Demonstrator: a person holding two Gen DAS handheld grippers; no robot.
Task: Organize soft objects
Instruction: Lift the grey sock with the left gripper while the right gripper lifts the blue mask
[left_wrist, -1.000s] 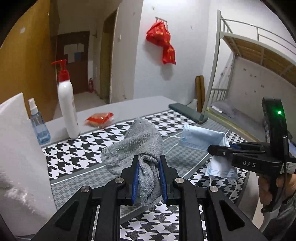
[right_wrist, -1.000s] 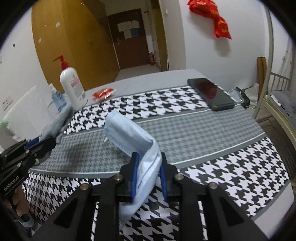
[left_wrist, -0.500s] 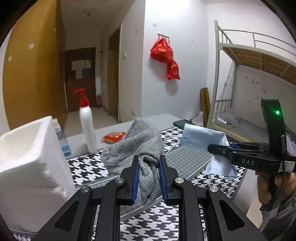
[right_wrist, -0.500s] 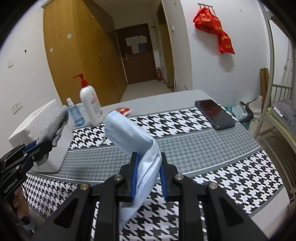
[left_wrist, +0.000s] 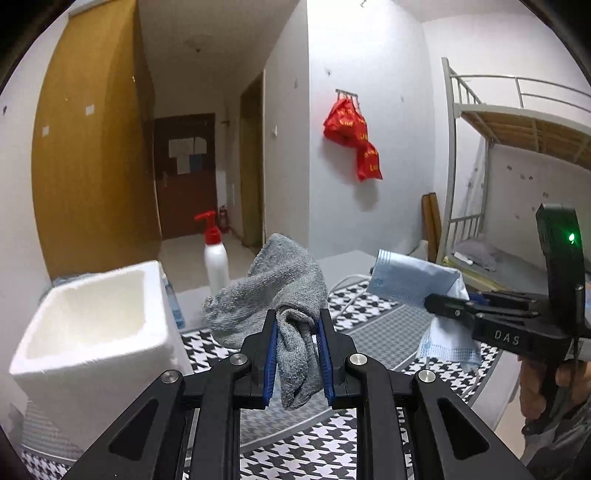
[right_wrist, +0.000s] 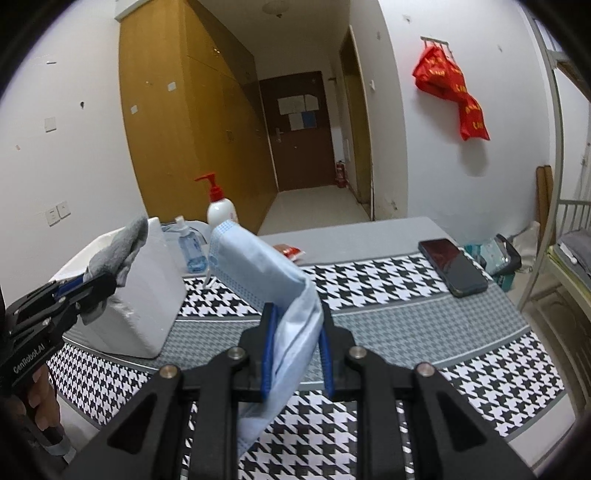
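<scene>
With its jaws clamped on a bunched grey sock (left_wrist: 284, 295), the left gripper (left_wrist: 297, 363) hangs in the air just right of the box (left_wrist: 92, 325), the sock's loose end flopping above the blue pads. And on the other side, the right gripper (right_wrist: 295, 354) pinches a blue mask (right_wrist: 269, 273), folded over and lifted off the cloth (right_wrist: 424, 332), further right of the box than the sock. In the right wrist view the sock sits level with the box's near rim, so this looks like the carry step: both soft things are up and the white foam box, open at the top, is the likely home for them. Next, the sock wants to go over the box mouth and be let go there, then the mask after it. A pump bottle (right_wrist: 221, 212) and a small spray bottle (right_wrist: 190, 251) stand just behind the box; a phone (right_wrist: 452, 267) lies well right of it.
</scene>
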